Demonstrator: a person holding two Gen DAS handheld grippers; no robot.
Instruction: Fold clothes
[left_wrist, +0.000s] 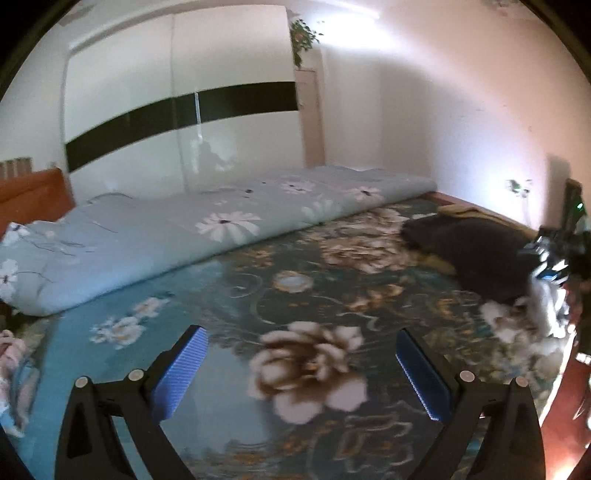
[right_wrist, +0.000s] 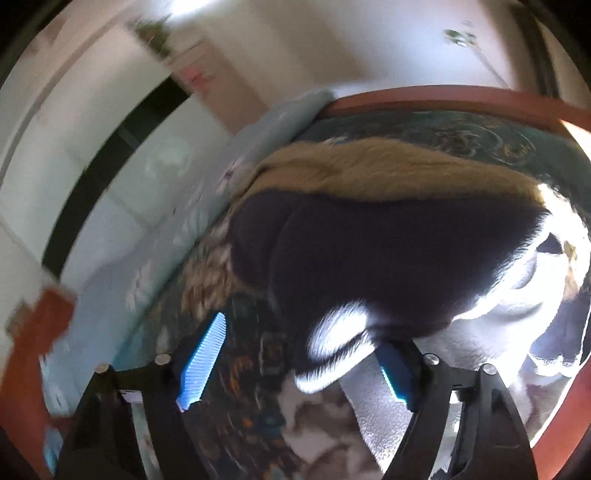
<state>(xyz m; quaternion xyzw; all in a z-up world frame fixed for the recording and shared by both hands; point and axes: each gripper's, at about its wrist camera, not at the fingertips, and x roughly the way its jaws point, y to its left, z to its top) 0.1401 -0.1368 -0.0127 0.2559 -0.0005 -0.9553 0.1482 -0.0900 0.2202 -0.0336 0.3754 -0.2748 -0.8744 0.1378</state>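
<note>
Two grippers spread and empty — the left gripper (left_wrist: 301, 373) over bare bedspread (left_wrist: 229, 295), the right gripper (right_wrist: 303, 365) nearing the clothes pile (right_wrist: 388, 251), seemingly to pick a white garment (right_wrist: 332, 354) — next, a clean pinch.

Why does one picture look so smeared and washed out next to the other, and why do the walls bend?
Right wrist view: heavy motion blur, and the white fluffy garment glares to blank white beside the dark brown fleece garment. Left wrist view: sharper, only slightly soft on the floral teal bedspread, with glare from a ceiling light. Both views: the fisheye lens curves straight edges and leaves black corners.
</note>
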